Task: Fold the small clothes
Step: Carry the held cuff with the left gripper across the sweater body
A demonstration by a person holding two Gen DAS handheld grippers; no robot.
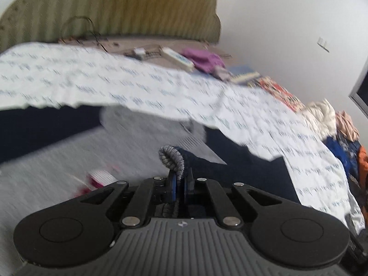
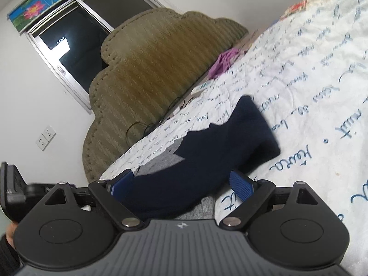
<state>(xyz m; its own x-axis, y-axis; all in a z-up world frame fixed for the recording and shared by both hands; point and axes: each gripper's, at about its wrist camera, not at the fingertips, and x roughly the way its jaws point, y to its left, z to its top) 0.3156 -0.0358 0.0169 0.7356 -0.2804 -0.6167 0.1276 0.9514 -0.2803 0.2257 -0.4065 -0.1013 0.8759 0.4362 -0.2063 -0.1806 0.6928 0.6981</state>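
Observation:
A small grey and navy garment (image 1: 142,135) lies on the bed's white printed sheet (image 1: 138,87). My left gripper (image 1: 180,179) is shut on the garment's grey ribbed cuff (image 1: 171,158), which bunches above the blue pads. The view is motion-blurred. In the right wrist view the navy part of the garment (image 2: 220,142) stretches out between my fingers. My right gripper (image 2: 181,184) is open, its blue pads (image 2: 241,185) on either side of the navy cloth, not closed on it.
An olive padded headboard (image 2: 156,73) stands at the bed's end. A purple cloth (image 1: 204,59), a remote (image 1: 177,58) and cables lie near it. A pile of clothes (image 1: 340,126) sits at the bed's right edge. A window (image 2: 76,41) is on the wall.

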